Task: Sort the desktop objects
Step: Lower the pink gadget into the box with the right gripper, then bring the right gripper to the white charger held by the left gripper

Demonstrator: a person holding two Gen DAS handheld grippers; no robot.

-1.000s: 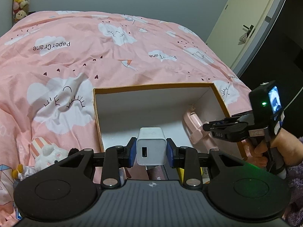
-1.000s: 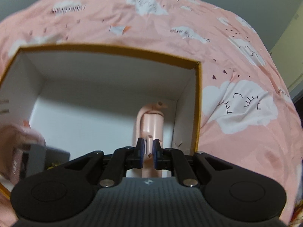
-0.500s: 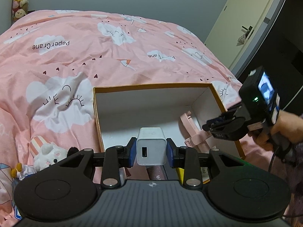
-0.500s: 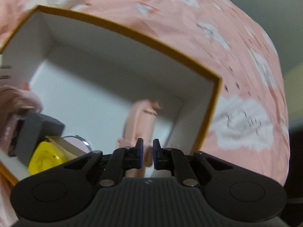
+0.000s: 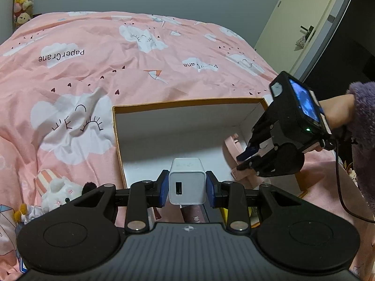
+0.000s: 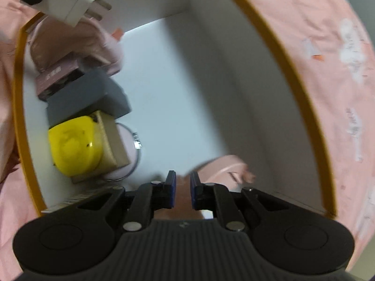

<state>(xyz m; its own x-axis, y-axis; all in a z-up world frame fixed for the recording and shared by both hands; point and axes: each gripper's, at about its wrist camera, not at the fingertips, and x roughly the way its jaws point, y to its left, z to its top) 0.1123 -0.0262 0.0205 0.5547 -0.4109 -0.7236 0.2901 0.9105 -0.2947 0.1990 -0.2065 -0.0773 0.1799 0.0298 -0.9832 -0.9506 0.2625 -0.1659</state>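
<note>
My left gripper [image 5: 187,188] is shut on a white USB charger [image 5: 187,186] and holds it above the near edge of an open white box with an orange rim [image 5: 187,103]. The charger also shows at the top left of the right wrist view [image 6: 77,4]. My right gripper [image 5: 246,160] hovers tilted over the box's right side, above a pink object [image 5: 230,149]. In the right wrist view its jaws [image 6: 182,193] stand a narrow gap apart with nothing between them, above the pink object [image 6: 222,168].
Inside the box lie a yellow object on a tan box [image 6: 75,145], a dark grey box [image 6: 89,96], a pink box [image 6: 58,75] and a round pink mirror [image 6: 131,145]. The box sits on a pink cloud-print duvet [image 5: 93,70]. A small plush toy [image 5: 58,192] lies at left.
My right gripper has risen and swung left over the box, now looking down into it. My left gripper holds the charger in the same place.
</note>
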